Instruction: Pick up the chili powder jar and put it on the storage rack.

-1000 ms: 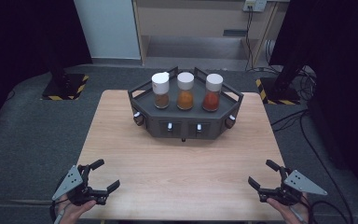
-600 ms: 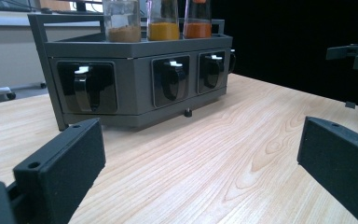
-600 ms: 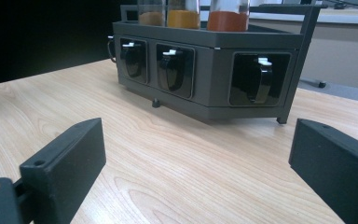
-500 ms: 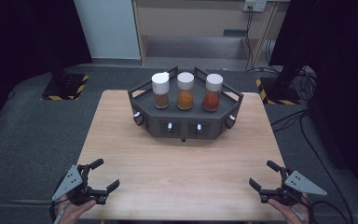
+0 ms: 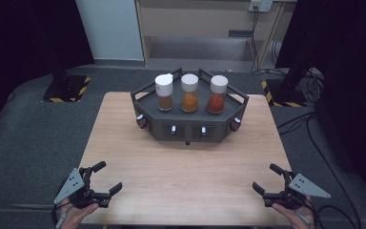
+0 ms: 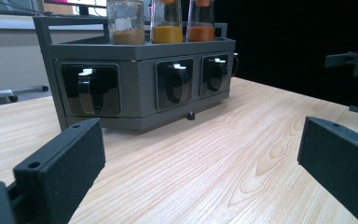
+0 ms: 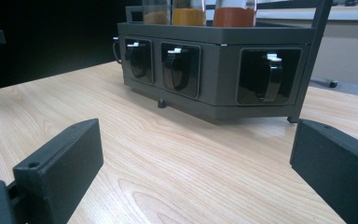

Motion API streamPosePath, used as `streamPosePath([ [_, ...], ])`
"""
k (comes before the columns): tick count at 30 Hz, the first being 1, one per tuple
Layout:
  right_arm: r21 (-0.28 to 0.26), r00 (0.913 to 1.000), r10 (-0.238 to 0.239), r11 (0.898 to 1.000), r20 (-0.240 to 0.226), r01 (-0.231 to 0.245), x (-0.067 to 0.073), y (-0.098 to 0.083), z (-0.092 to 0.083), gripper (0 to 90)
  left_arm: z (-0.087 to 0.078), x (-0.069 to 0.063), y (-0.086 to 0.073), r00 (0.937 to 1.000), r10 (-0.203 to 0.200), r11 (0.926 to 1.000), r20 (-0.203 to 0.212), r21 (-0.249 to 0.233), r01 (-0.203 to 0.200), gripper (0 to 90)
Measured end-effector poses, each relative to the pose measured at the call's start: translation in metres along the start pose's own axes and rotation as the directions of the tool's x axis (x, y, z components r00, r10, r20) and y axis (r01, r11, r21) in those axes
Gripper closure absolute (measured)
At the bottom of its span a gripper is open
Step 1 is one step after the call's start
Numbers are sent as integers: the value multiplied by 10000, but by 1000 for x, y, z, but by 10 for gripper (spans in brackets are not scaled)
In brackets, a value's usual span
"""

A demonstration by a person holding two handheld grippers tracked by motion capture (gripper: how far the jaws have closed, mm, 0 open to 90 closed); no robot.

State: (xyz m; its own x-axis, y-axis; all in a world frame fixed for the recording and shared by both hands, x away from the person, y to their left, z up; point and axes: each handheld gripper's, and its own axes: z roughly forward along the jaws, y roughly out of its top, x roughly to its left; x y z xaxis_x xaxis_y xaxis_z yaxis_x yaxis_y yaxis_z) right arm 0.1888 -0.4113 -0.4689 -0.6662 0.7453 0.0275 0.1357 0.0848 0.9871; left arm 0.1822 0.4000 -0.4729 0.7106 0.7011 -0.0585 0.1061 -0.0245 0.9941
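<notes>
A dark grey hexagonal rack stands at the far middle of the wooden table. On its top tray are three white-capped jars: brown powder, orange powder and red powder. Small drawers with knobs line its front faces. My left gripper rests at the near left corner, open, with nothing between its jaws. At the near right corner my right gripper is open and empty too; its jaws have just been opening. Both point toward the rack.
Grey carpet surrounds the table. Two stand bases with yellow-black tape sit on the floor at the far left and far right. Cables trail on the floor at the right. Bare wood lies between the grippers and the rack.
The right gripper has shifted very slightly at the near right corner. The left gripper, the rack and the jars have kept still.
</notes>
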Motion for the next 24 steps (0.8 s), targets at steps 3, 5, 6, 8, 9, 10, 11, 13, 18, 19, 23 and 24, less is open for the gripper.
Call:
streamPosePath([
  [3, 4, 10000, 46, 10000, 49, -46, 1, 0, 1, 29, 0, 1, -1, 10000, -32, 10000, -9, -86, 32, 0],
  [5, -70, 10000, 14, 10000, 40, -14, 0, -1, 1, 33, -1, 1, -2, 10000, -6, 9999, -54, -122, 5, 0],
  [6, -94, 10000, 14, 10000, 60, -13, 0, -1, 1, 33, -1, 2, -2, 10000, -24, 9999, -64, -146, 23, 0],
  [8, -120, 10000, 20, 9999, 65, -19, 0, -2, 1, 33, -1, 2, -3, 9999, -57, 9998, -87, -188, 55, 0],
  [9, -117, 9999, 65, 9999, 81, -64, 0, -2, 1, 33, -1, 2, -3, 10000, -44, 9998, -87, -188, 42, 0],
  [10, -138, 9999, 88, 9999, 67, -87, -1, -3, 2, 33, -1, 3, -3, 10000, -63, 9997, -75, -224, 61, 0],
  [11, -159, 9999, 134, 9998, 48, -133, -1, -3, 2, 33, -1, 3, -4, 9999, -94, 9996, -63, -256, 93, 0],
  [13, -205, 9999, 153, 9997, 34, -152, -1, -4, 2, 33, -1, 3, -4, 9999, -96, 9996, -70, -261, 94, 0],
  [18, -194, 9999, 109, 9998, -22, -110, -2, -4, 3, 27, 0, 4, -5, 9998, -123, 9994, -138, -324, 119, 0],
  [19, -175, 10000, 91, 9998, 6, -91, -2, -4, 4, 27, 0, 4, -5, 9998, -125, 9994, -139, -324, 121, 0],
  [23, -184, 9999, 145, 9997, 53, -144, -3, -4, 4, 27, 1, 4, -5, 9998, -128, 9993, -140, -357, 123, 0],
  [24, -211, 9997, 222, 9995, 58, -221, -3, -5, 4, 27, 2, 4, -5, 9998, -128, 9992, -137, -373, 123, 0],
])
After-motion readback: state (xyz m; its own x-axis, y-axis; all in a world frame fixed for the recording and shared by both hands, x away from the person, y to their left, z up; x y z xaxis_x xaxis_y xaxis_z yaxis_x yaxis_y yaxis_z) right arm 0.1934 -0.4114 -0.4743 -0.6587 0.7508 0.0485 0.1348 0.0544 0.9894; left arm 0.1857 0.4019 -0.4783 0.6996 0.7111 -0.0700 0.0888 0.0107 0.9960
